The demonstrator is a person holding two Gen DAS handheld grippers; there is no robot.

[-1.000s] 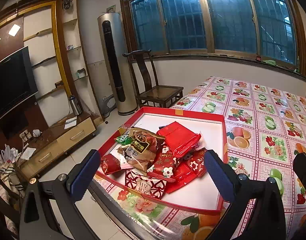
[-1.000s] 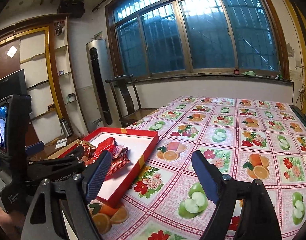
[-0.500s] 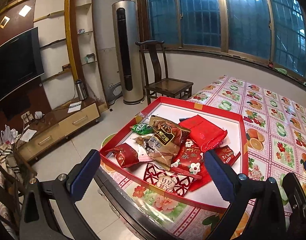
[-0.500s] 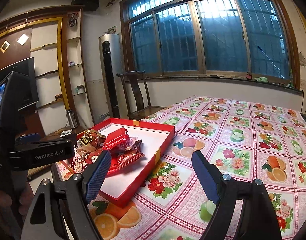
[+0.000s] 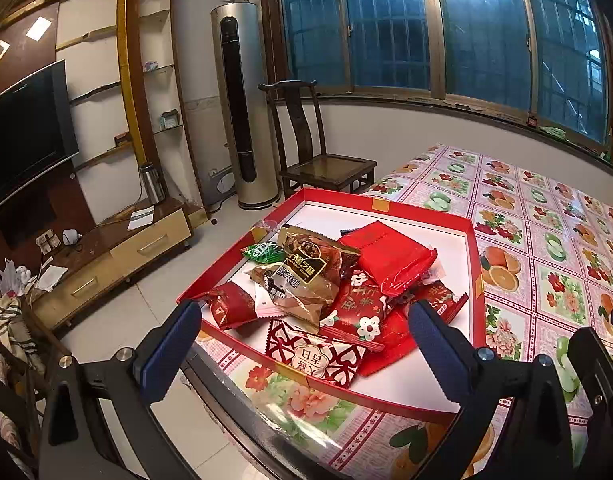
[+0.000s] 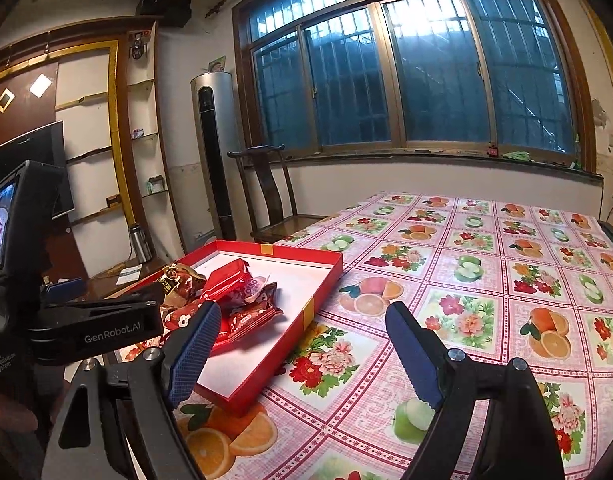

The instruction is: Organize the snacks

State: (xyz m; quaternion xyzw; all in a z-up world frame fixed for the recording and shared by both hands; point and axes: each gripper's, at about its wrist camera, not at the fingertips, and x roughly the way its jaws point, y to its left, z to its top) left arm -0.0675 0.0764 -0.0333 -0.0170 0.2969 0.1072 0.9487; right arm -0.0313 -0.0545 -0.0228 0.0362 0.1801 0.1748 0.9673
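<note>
Snack pile (image 5: pixel 330 288) in red tray (image 5: pixel 476 280) lies at 12 o'clock of the released left gripper (image 5: pixel 302 344) (nearer hand); right gripper (image 6: pixel 302 356) released, empty.

Glossy foil snack packets (image 5: pixel 306 276) in matt cardboard tray (image 5: pixel 476 280).

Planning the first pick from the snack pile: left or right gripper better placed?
Left, probably. The left gripper has open jaws framing the snack pile in the red box straight ahead. The right gripper, also open, faces the bare tablecloth, with the box off to its left.
</note>
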